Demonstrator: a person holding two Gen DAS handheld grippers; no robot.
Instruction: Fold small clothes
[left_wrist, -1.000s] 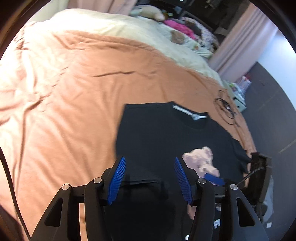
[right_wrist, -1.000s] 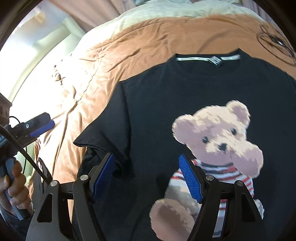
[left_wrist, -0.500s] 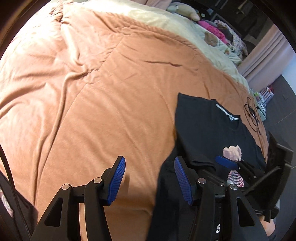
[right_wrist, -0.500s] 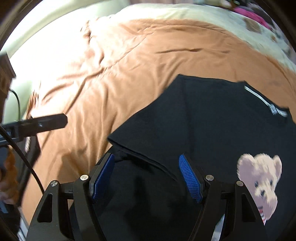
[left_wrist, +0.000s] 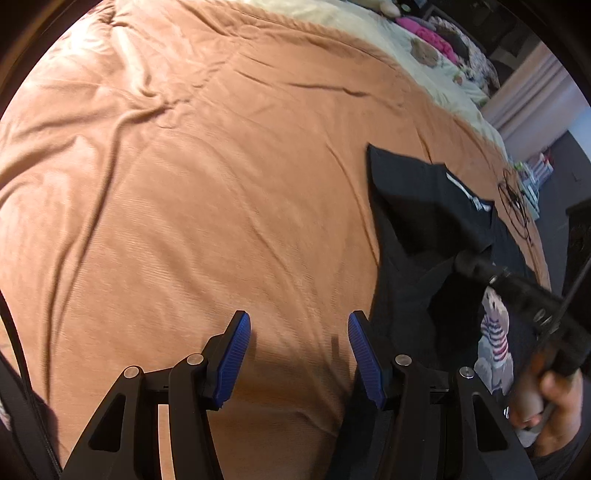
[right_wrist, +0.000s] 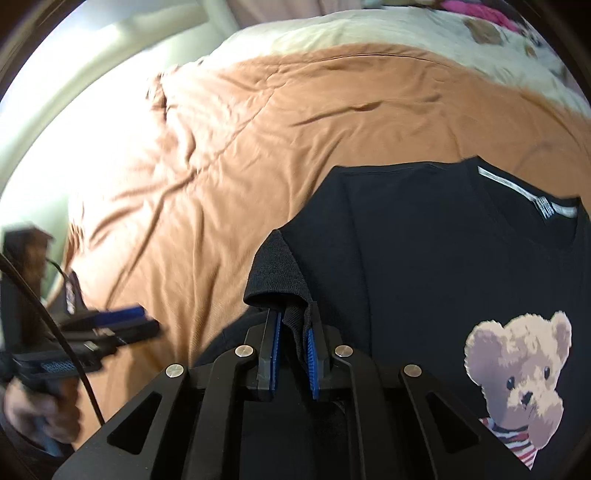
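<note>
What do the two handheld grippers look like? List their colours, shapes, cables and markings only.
Both match. The left gripper and right gripper have black angular frames with triangular cut-outs and round silver pivot bolts. Their fingers carry ribbed blue pads. A thin black cable runs by the left unit. No clear markings show. The hand on the right handle shows no sleeve.

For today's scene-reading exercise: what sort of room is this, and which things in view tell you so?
Most likely a bedroom. A wide orange bedspread covers a bed, a cream duvet lies beyond it, and curtains hang by the far wall.
</note>
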